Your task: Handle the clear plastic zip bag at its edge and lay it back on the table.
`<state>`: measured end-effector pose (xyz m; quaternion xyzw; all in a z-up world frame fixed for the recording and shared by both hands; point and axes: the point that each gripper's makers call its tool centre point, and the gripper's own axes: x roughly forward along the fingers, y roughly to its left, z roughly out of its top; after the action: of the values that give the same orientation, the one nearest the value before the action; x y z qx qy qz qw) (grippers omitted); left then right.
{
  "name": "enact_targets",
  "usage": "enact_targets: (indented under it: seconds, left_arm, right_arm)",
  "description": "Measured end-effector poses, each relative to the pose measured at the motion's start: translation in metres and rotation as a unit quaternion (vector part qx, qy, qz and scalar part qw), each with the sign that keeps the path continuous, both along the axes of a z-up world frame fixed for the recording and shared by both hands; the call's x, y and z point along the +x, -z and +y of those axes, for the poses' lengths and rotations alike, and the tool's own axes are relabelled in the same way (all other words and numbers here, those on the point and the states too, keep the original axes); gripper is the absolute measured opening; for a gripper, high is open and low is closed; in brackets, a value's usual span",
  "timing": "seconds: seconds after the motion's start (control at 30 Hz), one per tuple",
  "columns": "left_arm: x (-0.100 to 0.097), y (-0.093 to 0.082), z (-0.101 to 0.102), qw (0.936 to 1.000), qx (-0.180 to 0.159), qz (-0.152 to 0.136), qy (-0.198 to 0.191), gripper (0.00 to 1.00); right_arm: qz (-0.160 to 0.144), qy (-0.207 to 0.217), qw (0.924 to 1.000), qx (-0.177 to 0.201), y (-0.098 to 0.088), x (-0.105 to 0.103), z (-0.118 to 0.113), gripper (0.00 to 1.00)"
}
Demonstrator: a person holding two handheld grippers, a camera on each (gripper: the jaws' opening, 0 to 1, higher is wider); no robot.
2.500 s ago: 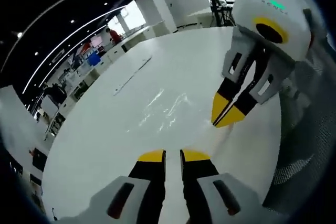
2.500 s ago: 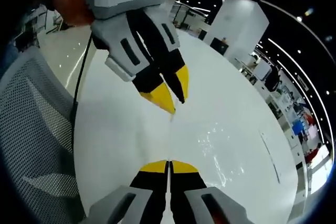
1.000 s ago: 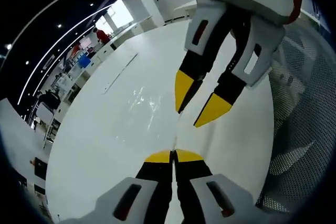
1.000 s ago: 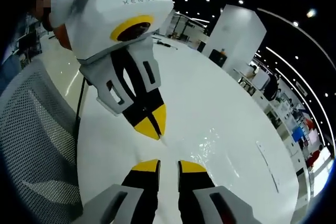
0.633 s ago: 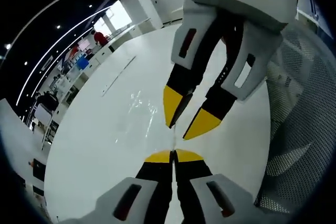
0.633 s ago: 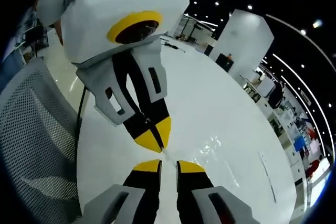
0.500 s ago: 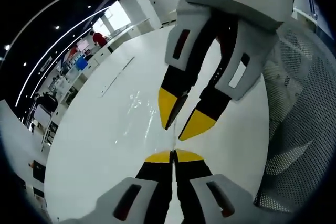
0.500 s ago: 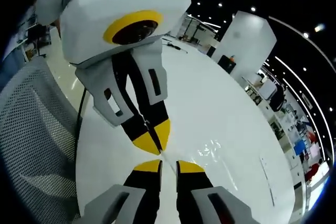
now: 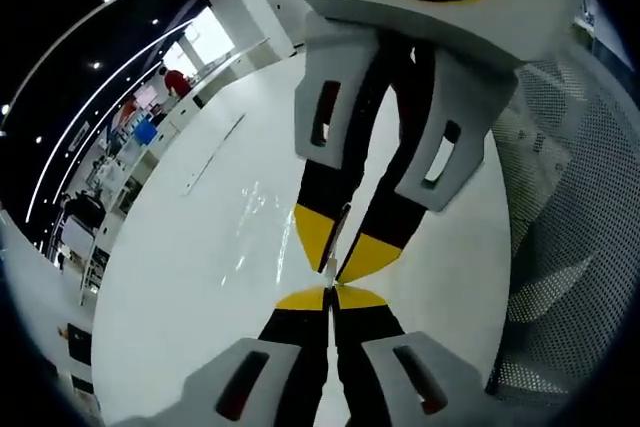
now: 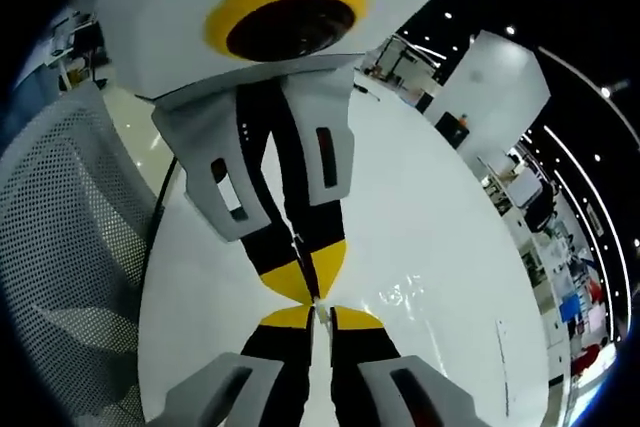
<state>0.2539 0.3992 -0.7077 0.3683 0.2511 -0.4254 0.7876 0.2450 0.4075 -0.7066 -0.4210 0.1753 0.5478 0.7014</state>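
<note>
Left gripper point(image 9: 331, 296), yellow-tipped jaws pressed together, pinching the near edge of the clear plastic zip bag point(image 9: 250, 232); bag lies mostly flat and glinting on the round white table point(image 9: 190, 277), toward its middle. Right gripper point(image 9: 338, 247) comes in from above in the left gripper view, tips almost touching the left's. In the right gripper view, right gripper point(image 10: 315, 314) jaws nearly closed with a thin slit, seemingly on the same bag point(image 10: 405, 297) edge. Grey mesh chair point(image 10: 60, 257) at the table's near edge.
</note>
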Motion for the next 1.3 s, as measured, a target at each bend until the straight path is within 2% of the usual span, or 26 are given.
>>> enact_targets:
  seconds: [0.3,0.53,0.73,0.83,1.03,1.3]
  left_arm:
    - [-0.002,0.005,-0.003,0.9996,0.018,0.005,0.023,0.00]
    - [-0.004,0.007,-0.002,0.9994,0.020,0.007,0.026,0.00]
    - [-0.004,0.008,-0.002,0.9990,0.028,0.002,0.036,0.00]
    - [-0.004,0.009,-0.003,0.9987,0.032,0.002,0.040,0.00]
    - [-0.005,0.011,-0.004,0.9986,0.033,0.001,0.041,0.00]
    - [-0.007,0.011,-0.004,0.9987,0.035,0.003,0.038,0.00]
  right_arm:
    - [0.003,-0.004,0.9999,-0.013,0.005,-0.004,-0.003,0.00]
    - [0.006,-0.004,0.9999,-0.012,0.006,-0.006,-0.003,0.00]
    - [-0.010,-0.025,0.9994,-0.020,0.006,-0.005,0.000,0.01]
    - [-0.008,-0.025,0.9994,-0.023,0.008,-0.005,-0.001,0.00]
    - [-0.015,-0.034,0.9988,-0.033,0.009,-0.007,-0.004,0.00]
    - [-0.008,-0.028,0.9992,-0.029,0.010,-0.008,-0.005,0.00]
